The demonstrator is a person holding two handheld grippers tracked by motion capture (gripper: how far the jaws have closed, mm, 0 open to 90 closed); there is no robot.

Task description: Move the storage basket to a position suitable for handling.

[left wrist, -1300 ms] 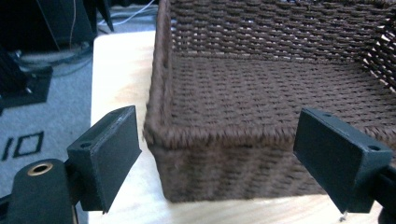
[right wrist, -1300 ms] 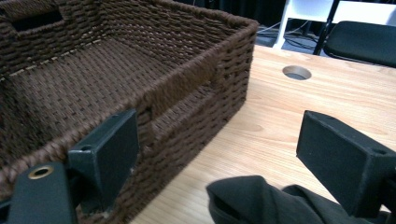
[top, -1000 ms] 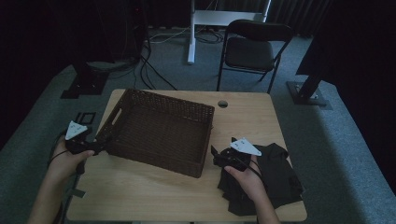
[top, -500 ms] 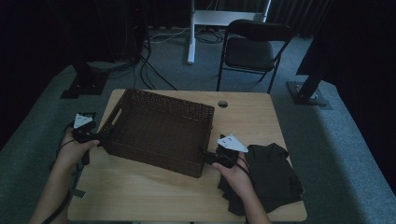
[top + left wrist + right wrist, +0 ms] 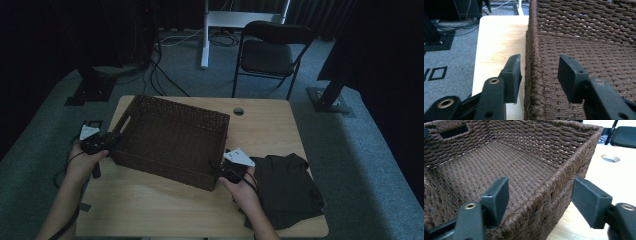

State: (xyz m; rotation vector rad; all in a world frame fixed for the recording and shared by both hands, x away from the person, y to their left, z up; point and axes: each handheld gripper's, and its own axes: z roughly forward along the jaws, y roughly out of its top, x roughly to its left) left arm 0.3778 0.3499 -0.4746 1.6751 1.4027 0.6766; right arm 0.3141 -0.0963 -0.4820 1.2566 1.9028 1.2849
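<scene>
A dark brown woven basket [image 5: 170,140] sits on the light wooden table [image 5: 165,210], empty inside. My left gripper [image 5: 112,141] is at its left wall, open, with one jaw inside and one outside the rim [image 5: 532,75]. My right gripper [image 5: 216,170] is at the near right corner, open, jaws straddling the right wall's rim [image 5: 544,192]. In the left gripper view the gripper [image 5: 540,75] stands astride the wall; in the right gripper view the gripper [image 5: 540,195] does the same. A dark folded garment [image 5: 287,187] lies on the table right of the basket.
A round cable hole [image 5: 238,111] is in the table's far edge, also the hole [image 5: 610,158] seen past the basket. A black folding chair [image 5: 270,55] stands behind the table. Cables run on the grey carpet [image 5: 165,75] at the back left.
Both grippers moved in toward the basket. The right one went left off the garment to the basket's near right corner; the left one closed up to the left wall.
</scene>
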